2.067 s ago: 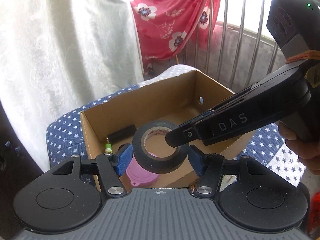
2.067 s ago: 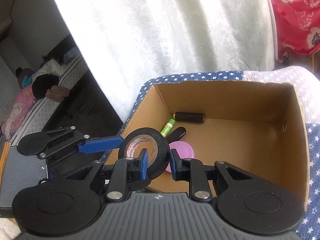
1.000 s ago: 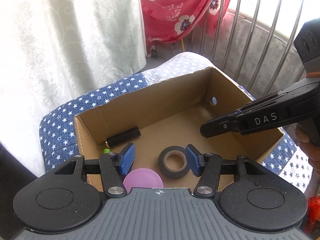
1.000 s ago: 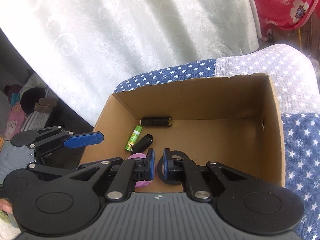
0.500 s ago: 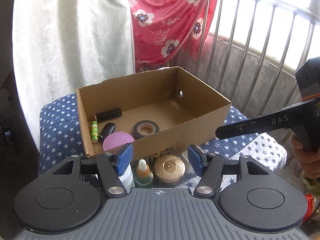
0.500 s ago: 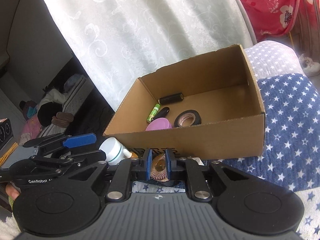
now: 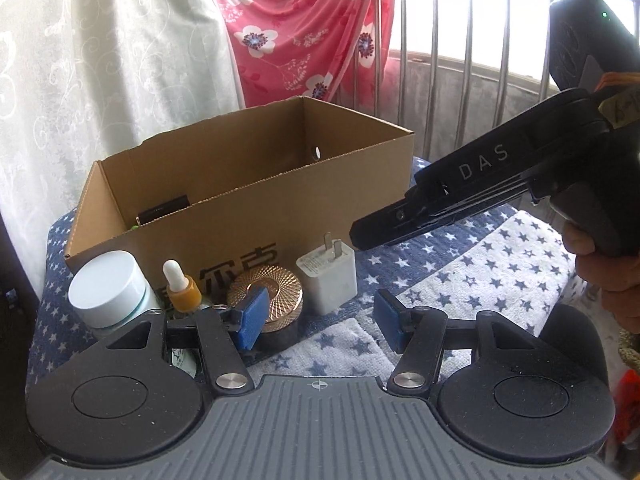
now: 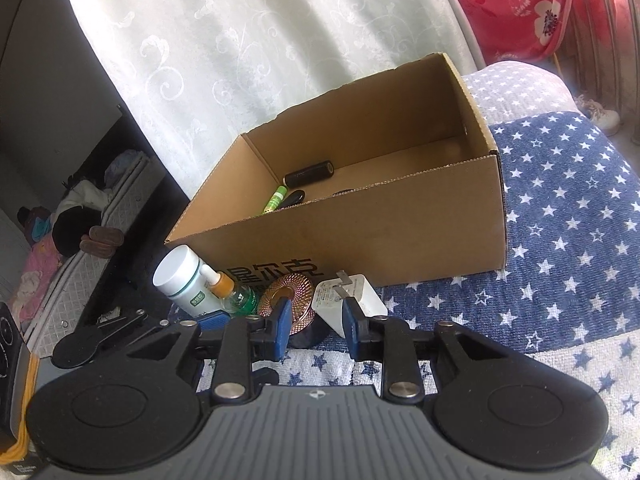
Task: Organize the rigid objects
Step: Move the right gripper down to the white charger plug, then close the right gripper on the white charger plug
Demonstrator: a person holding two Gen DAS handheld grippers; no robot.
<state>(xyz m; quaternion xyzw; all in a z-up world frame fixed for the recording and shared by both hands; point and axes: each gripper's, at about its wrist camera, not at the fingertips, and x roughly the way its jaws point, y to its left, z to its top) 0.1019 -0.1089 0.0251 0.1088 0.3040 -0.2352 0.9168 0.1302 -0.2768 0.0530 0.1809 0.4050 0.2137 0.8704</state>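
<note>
An open cardboard box stands on the star-patterned cloth. Inside lie a black cylinder, a green battery and a small black item. In front of the box stand a white jar, a dropper bottle, a gold-lidded jar and a white plug adapter. My left gripper is open and empty, low in front of the gold jar and adapter. My right gripper is open, its fingers just short of the adapter and gold jar.
The star-patterned cloth extends to the right of the box. A white curtain hangs behind the box, a red floral cloth and metal railing at the back. A drop to the floor lies left.
The black tape was let go into the box. Both grippers drew back and came down low in front of the box. The right gripper, shut before, now stands open at the adapter.
</note>
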